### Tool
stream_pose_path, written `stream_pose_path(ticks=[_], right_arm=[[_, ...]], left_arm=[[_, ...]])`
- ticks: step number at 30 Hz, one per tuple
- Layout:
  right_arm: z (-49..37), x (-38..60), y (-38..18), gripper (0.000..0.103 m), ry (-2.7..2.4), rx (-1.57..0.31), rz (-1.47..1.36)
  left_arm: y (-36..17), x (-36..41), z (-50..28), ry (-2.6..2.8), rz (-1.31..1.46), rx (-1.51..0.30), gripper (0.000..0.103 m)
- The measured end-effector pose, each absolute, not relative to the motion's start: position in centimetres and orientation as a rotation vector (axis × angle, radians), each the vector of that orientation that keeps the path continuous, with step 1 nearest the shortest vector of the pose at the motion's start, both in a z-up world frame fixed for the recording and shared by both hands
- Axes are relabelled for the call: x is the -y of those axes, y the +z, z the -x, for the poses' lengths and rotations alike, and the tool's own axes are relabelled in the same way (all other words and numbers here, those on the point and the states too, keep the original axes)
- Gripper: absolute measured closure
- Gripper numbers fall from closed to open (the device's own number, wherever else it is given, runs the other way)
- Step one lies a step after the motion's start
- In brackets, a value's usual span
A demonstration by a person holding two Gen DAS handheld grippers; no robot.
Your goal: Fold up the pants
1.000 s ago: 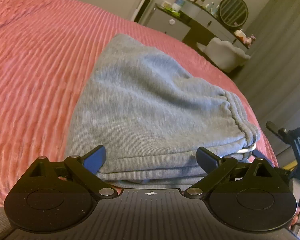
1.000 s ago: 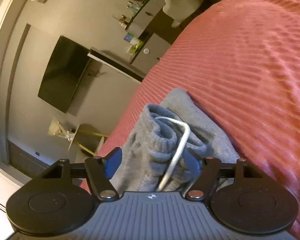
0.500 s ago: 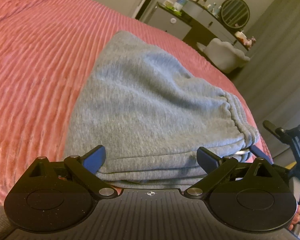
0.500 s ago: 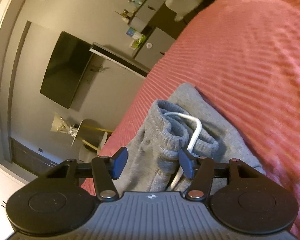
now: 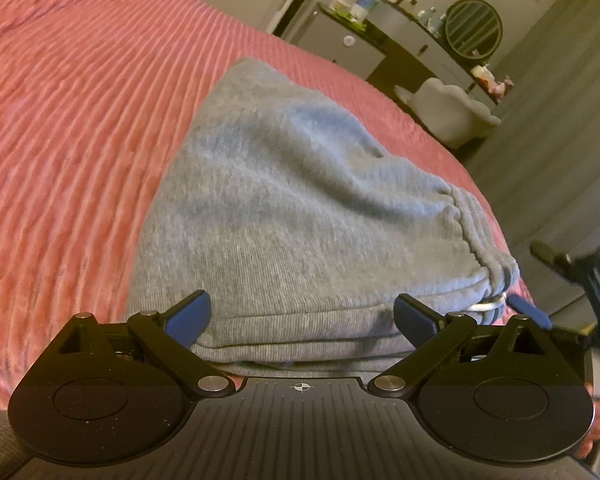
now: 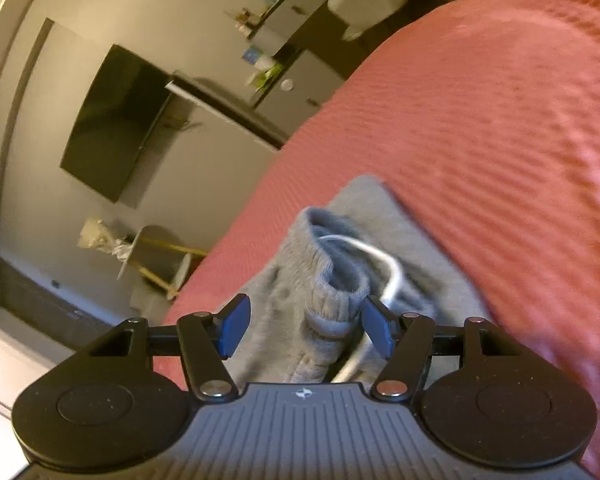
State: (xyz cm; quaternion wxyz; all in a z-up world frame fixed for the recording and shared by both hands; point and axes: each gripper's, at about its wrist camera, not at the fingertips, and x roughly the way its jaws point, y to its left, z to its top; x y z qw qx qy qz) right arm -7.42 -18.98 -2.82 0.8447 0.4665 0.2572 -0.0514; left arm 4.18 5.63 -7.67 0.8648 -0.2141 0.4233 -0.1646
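Observation:
The grey sweatpants lie folded in a thick stack on the pink ribbed bedspread. My left gripper is open, its blue pads on either side of the stack's near folded edge, not pinching it. The elastic waistband faces right, with a white drawstring showing. In the right wrist view the waistband end and the drawstring loop lie between the pads of my right gripper, which is partly open and not clamped. The right gripper also shows at the right edge of the left wrist view.
The bed edge runs close past the waistband on the right. Beyond it stand a dresser with a round mirror, a white chair, a wall TV and a small table.
The right gripper has narrowed around the waistband end and drawn back and turned slightly. The left gripper has stayed open at the stack's near edge, barely shifting.

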Motion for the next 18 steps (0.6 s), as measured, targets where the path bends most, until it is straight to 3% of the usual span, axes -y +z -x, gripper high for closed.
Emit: stream_pose_path(ticks=[14, 16, 18], right_arm=[[5.4, 17.7, -4.0, 0.039, -0.087, -0.61, -1.023], [4.5, 17.3, -4.1, 0.03, -0.074, -0.616, -1.023], [3.2, 16.7, -4.6, 0.028, -0.044, -0.644, -1.005]], left_arm=[[-7.7, -5.6, -4.3, -0.345, 0.442, -0.888, 0.002], [-7.7, -5.6, -4.3, -0.343, 0.443, -0.889, 0.002], [-7.7, -5.5, -4.3, -0.342, 0.439, -0.89, 0.002]])
